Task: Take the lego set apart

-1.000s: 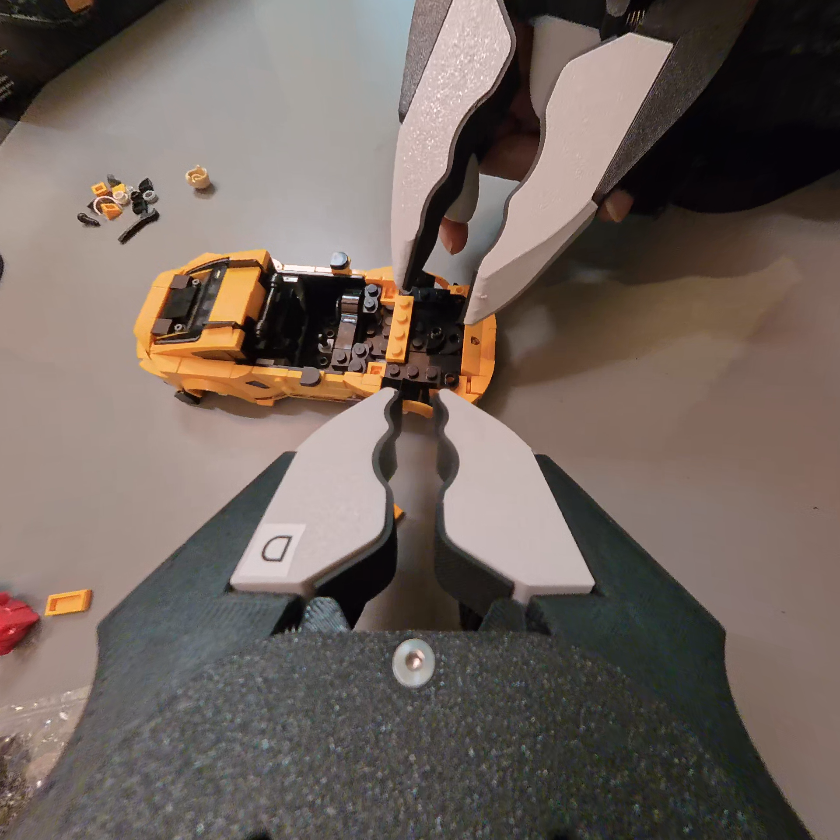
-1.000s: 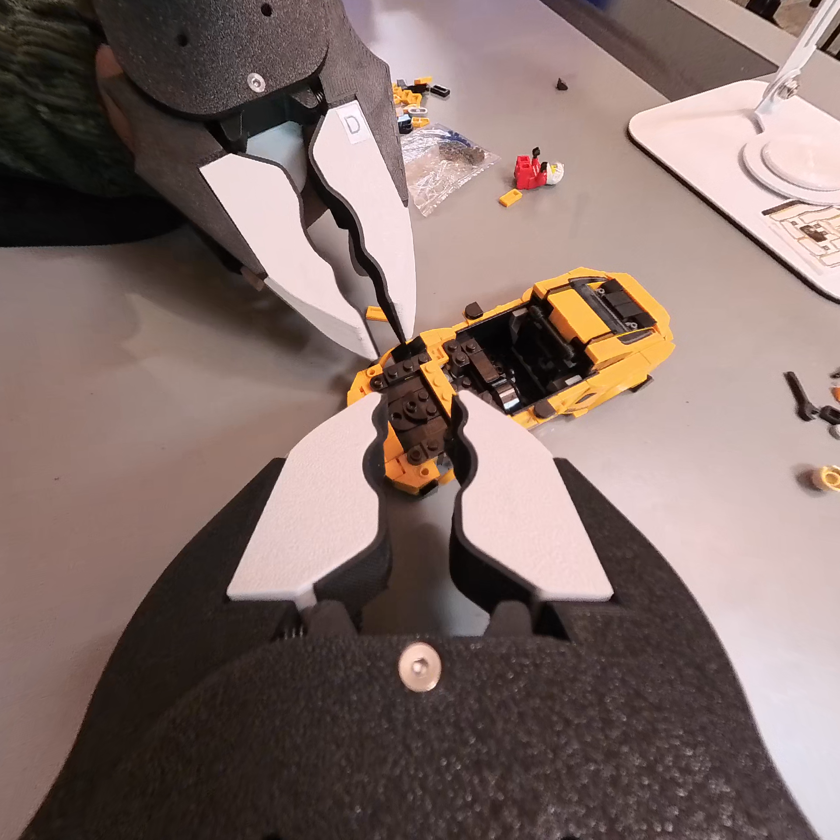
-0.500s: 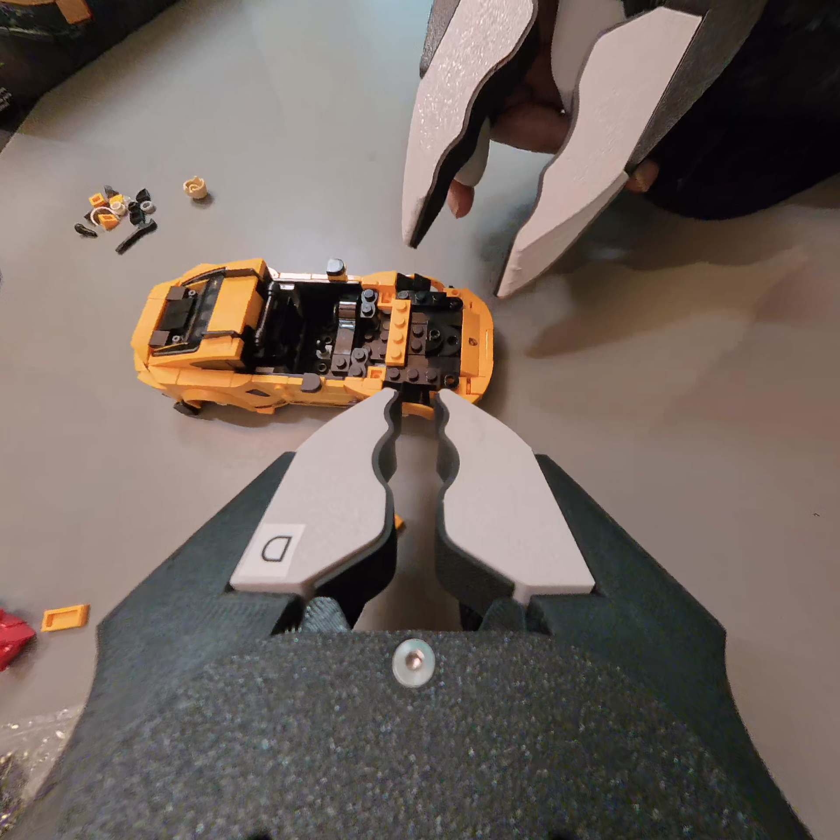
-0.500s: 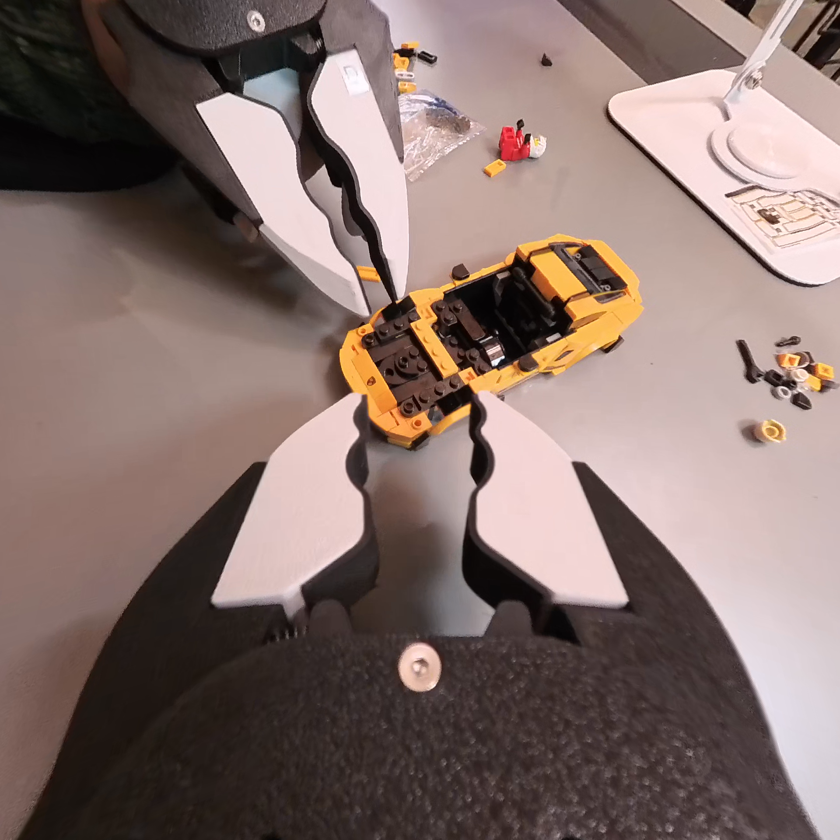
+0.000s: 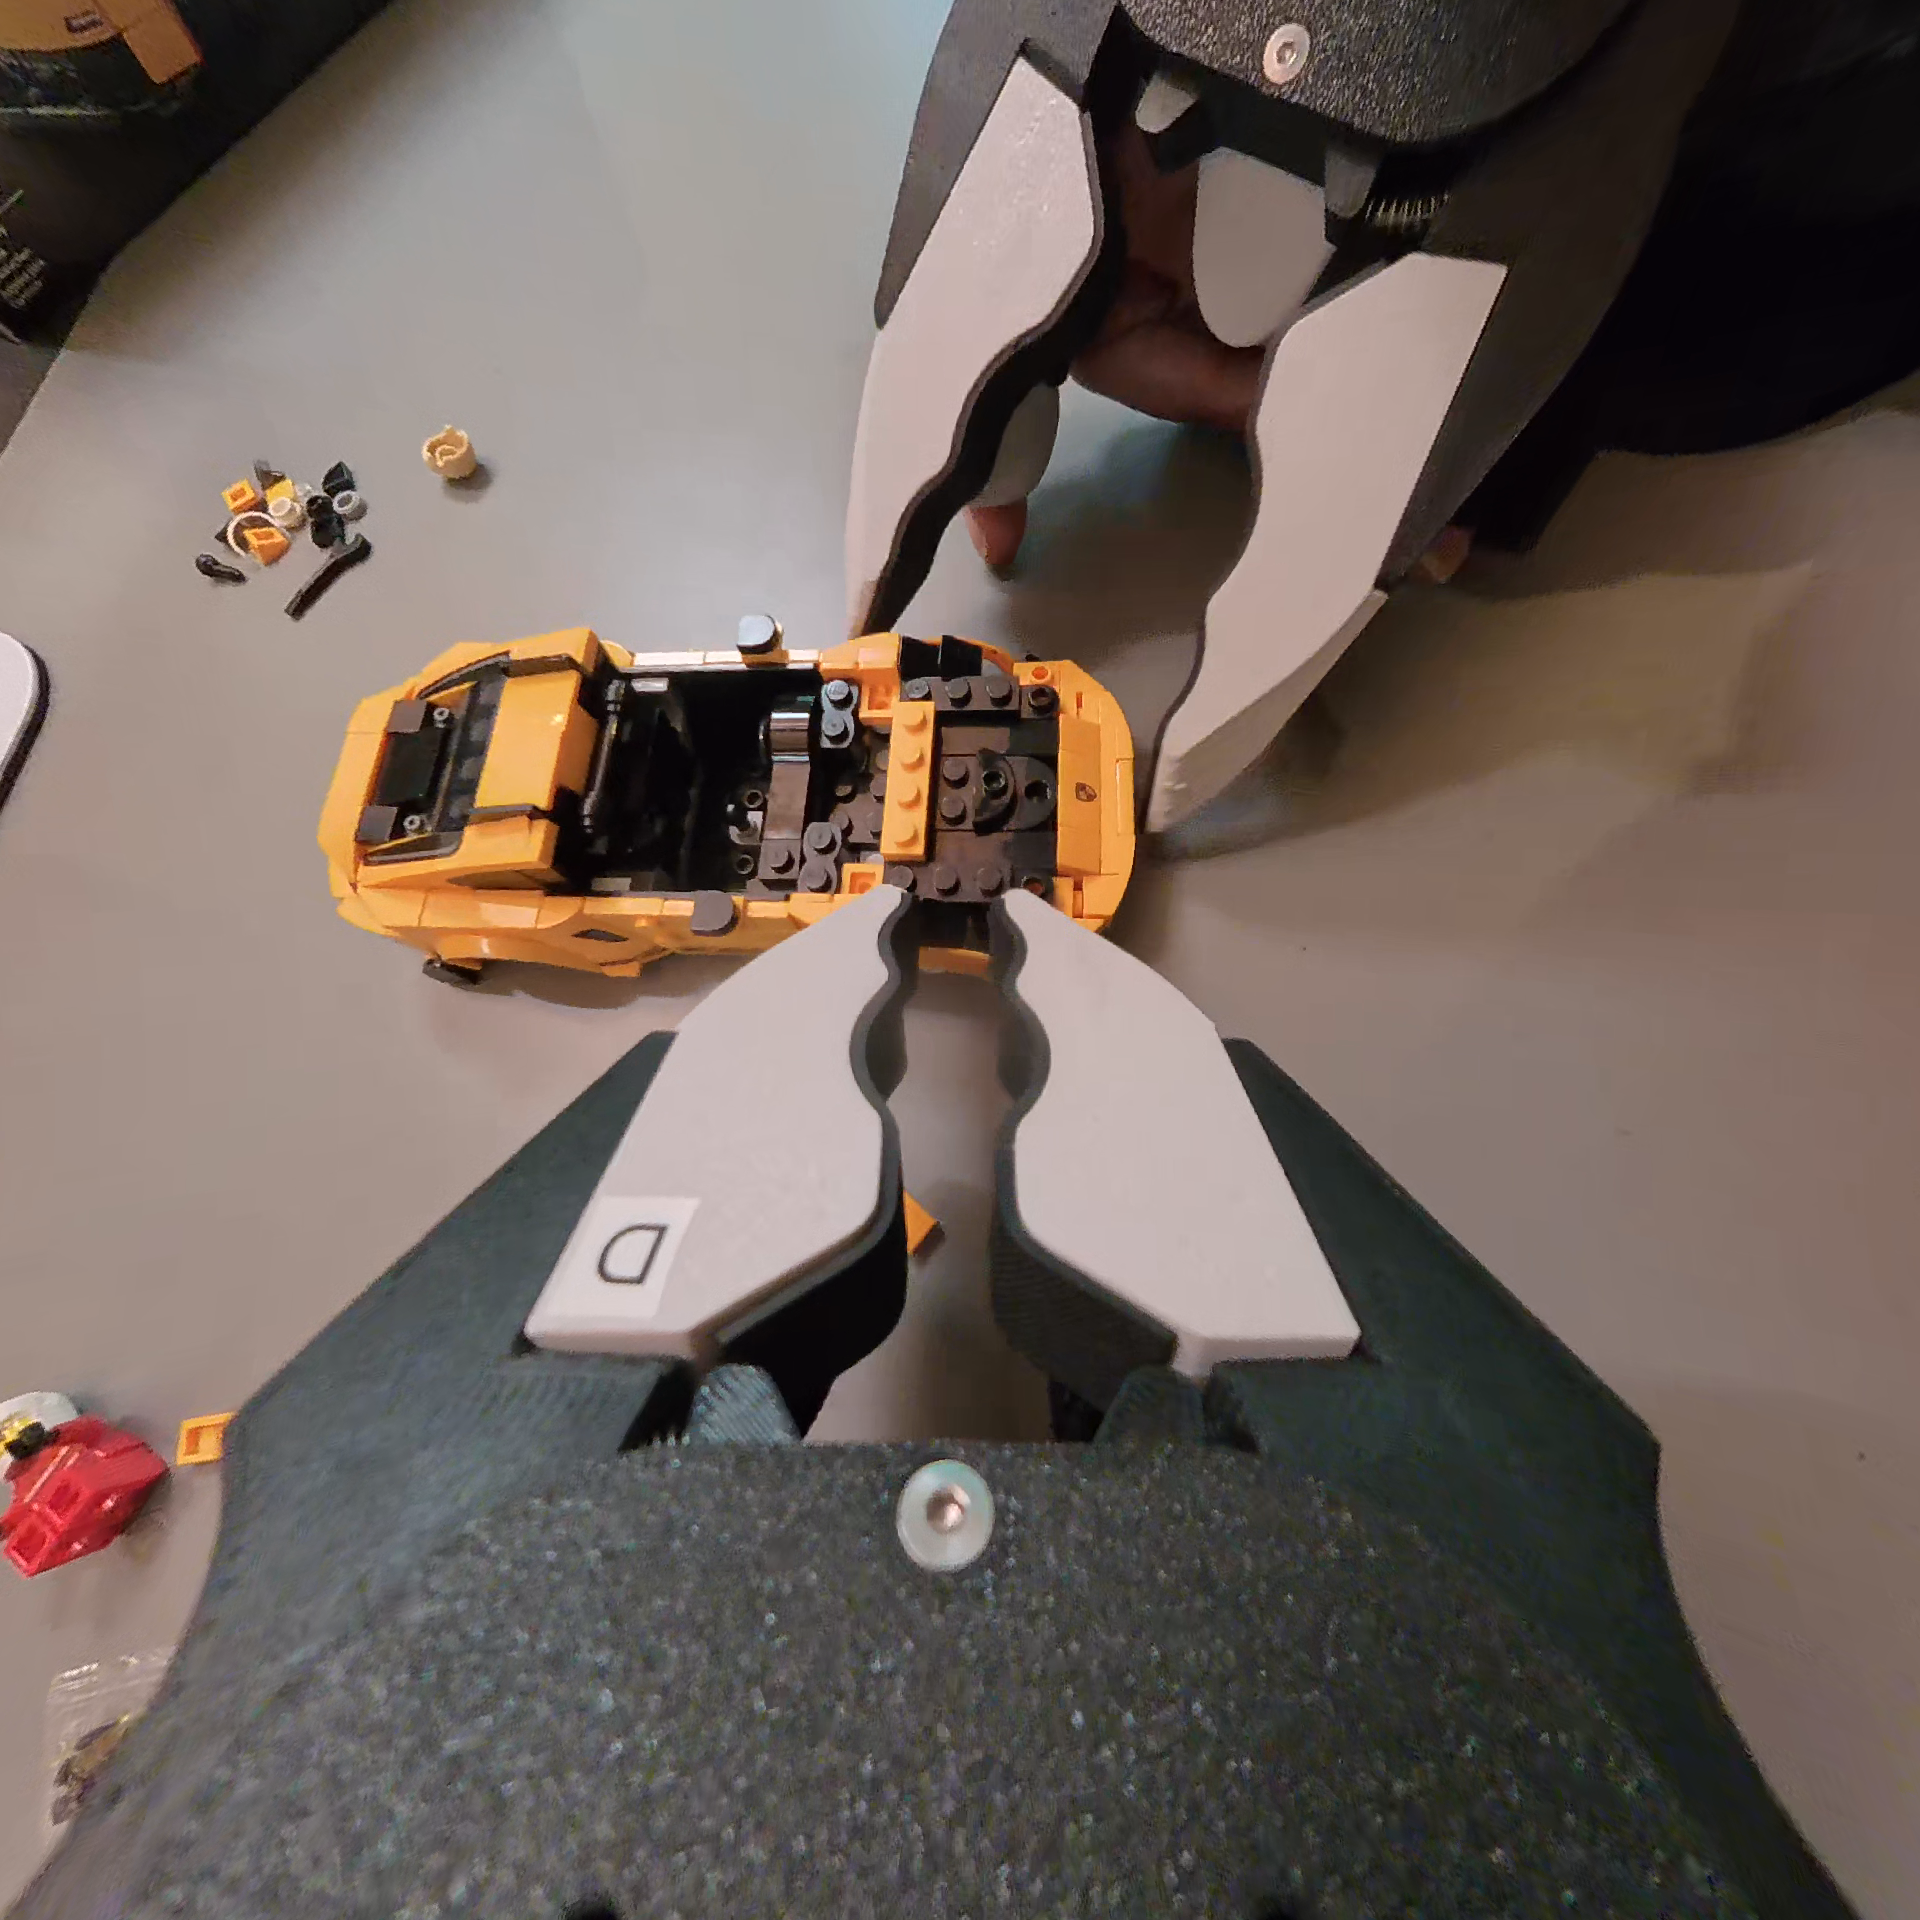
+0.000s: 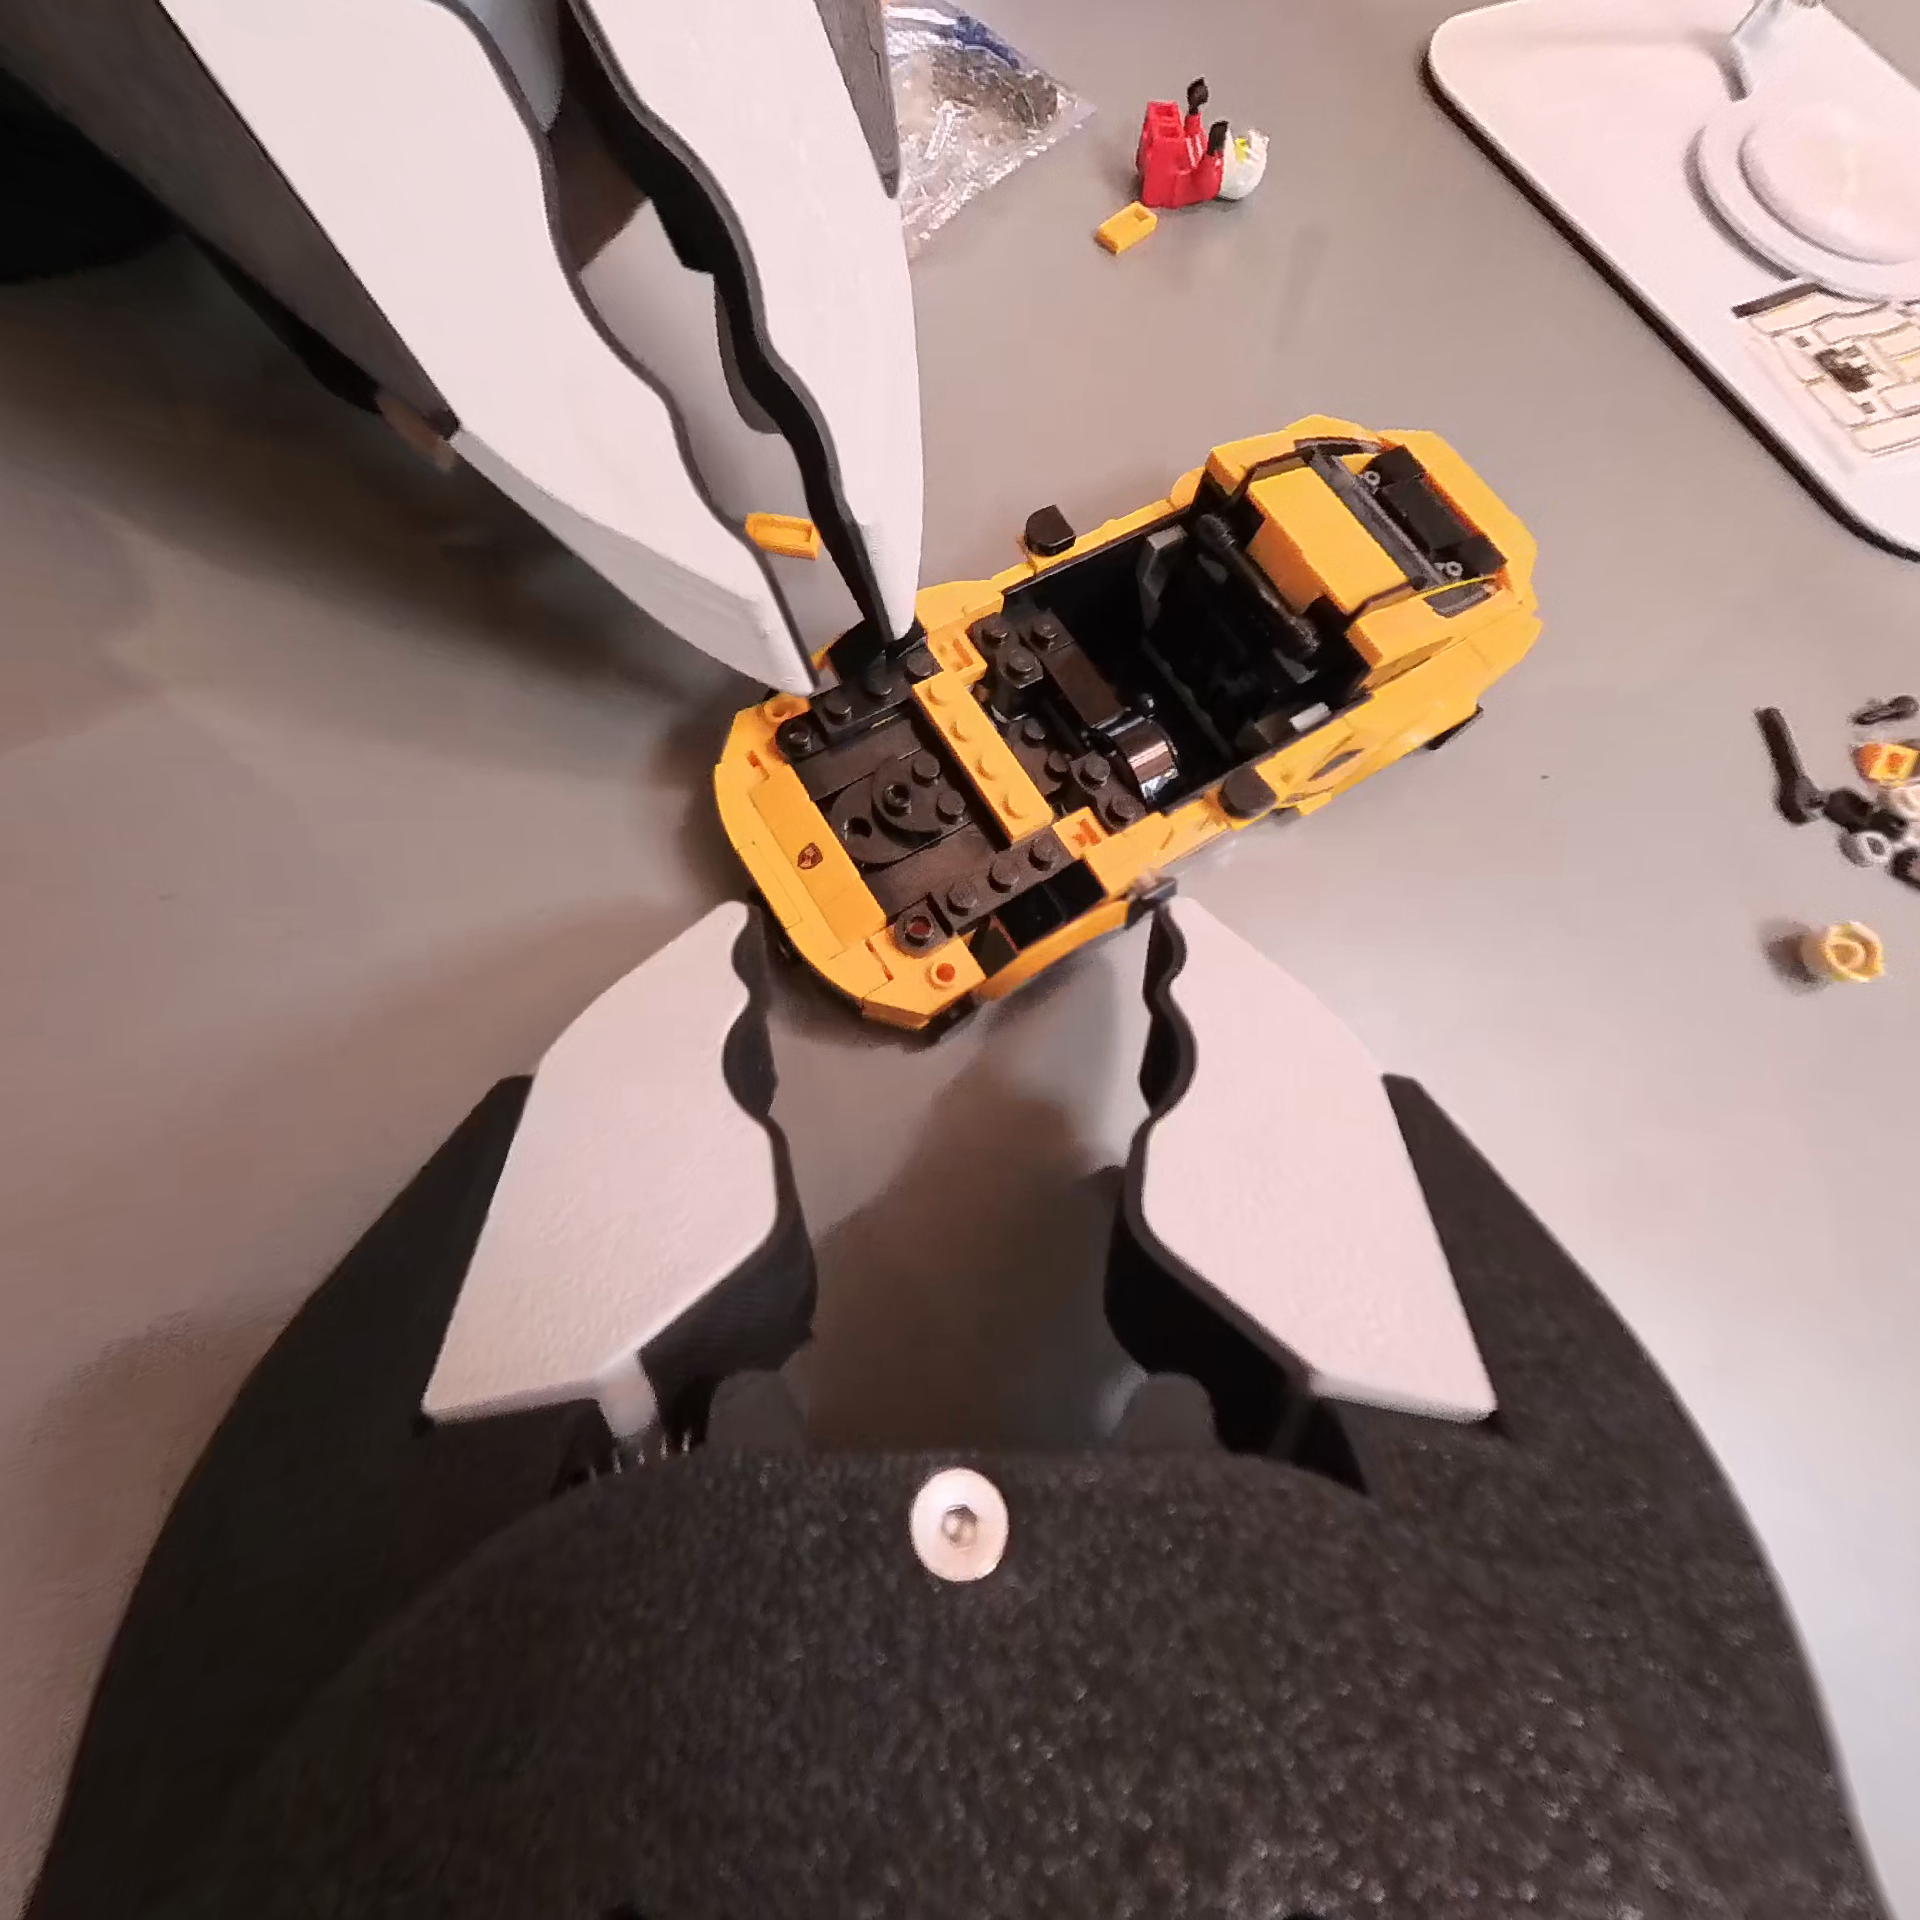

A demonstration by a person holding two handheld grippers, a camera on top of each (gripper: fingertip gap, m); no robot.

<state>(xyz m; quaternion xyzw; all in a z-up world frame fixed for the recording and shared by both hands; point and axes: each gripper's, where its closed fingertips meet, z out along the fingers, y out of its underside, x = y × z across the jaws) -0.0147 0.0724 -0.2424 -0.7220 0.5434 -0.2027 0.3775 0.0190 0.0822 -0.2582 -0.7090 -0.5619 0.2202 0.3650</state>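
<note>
An orange lego car [image 5: 457, 790] lies on the grey table, its roof and hood off and its black inside exposed; it also shows in the right wrist view [image 6: 1309, 540]. My left gripper [image 5: 948, 909] is shut on the black edge of the car's near front side and shows from the far side in the right wrist view [image 6: 847, 655]. My right gripper [image 6: 948, 916] is open wide, its two fingertips standing on either side of the car's front end. In the left wrist view it [image 5: 1016, 722] comes down from the top.
Small loose pieces [image 5: 291, 520] and a tan round piece [image 5: 450, 455] lie beyond the car. A red piece [image 5: 73, 1486], an orange tile [image 5: 203, 1439] and a plastic bag [image 6: 966, 125] lie to the left. Another orange tile [image 6: 781, 535] lies under my left gripper. A white board [image 6: 1714, 208] is at the right. The tips of one gripper are about 5 centimetres away from the tips of the other.
My right gripper let go of the car's front, pulled back, opened wider and came back down astride the front end. My left gripper kept its hold.
</note>
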